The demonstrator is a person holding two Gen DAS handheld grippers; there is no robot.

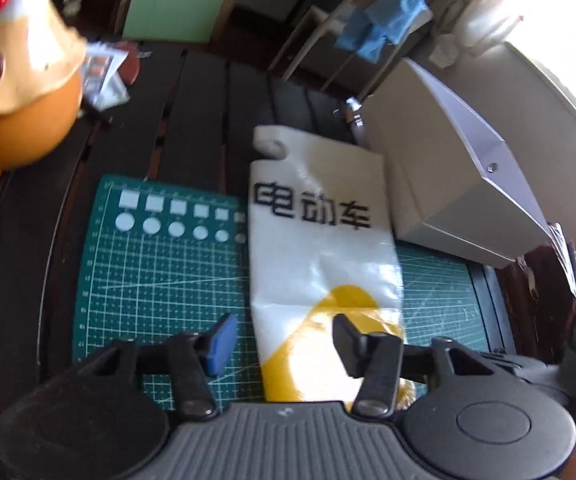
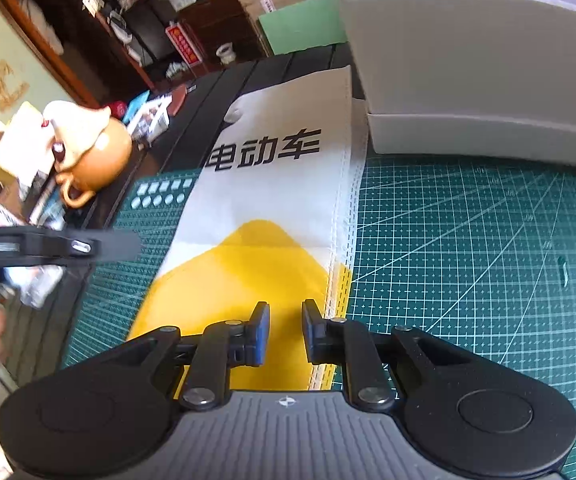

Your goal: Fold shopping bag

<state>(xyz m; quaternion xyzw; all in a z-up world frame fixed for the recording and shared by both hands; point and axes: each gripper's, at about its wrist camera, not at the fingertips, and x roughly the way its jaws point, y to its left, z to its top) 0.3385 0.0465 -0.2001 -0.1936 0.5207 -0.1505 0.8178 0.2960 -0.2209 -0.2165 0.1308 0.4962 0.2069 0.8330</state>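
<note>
1. White woven shopping bag with a yellow patch and black characters (image 1: 319, 240) lying flat as a long narrow strip on the green gridded cutting mat (image 1: 160, 280), far end with the handle cut-out reaching past the mat onto the dark slatted table (image 1: 204, 92), right edge just beside the white box (image 1: 467, 168)
2. Already narrowed lengthwise, judging by the doubled stitched edge on the right; probably next a fold end to end, near yellow end carried over toward the characters
3. Left gripper (image 1: 284, 340) hovering over the near left edge of the bag, fingers apart, nothing between them: blue pad over the mat, black finger over the yellow patch
4. Right gripper (image 2: 284, 328) low over the yellow patch near the stitched edge, fingers drawn close but with a clear gap, not clamped on the fabric as far as visible
5. To do it well: pinch both near corners at matching height, one gripper per corner; take all layers in each pinch so the lengthwise fold does not spring open; lift only slightly, carry straight along the strip, keep side edges aligned; set down and press the crease flat
6. Risk: slick woven fabric sliding on the mat, or layers splaying at the stitched side
7. Count: one bag, one mat, one white box, two grippers, one orange-brown ceramic teapot with a cream lid (image 1: 16, 92) on the left of the table, well apart from the bag
</note>
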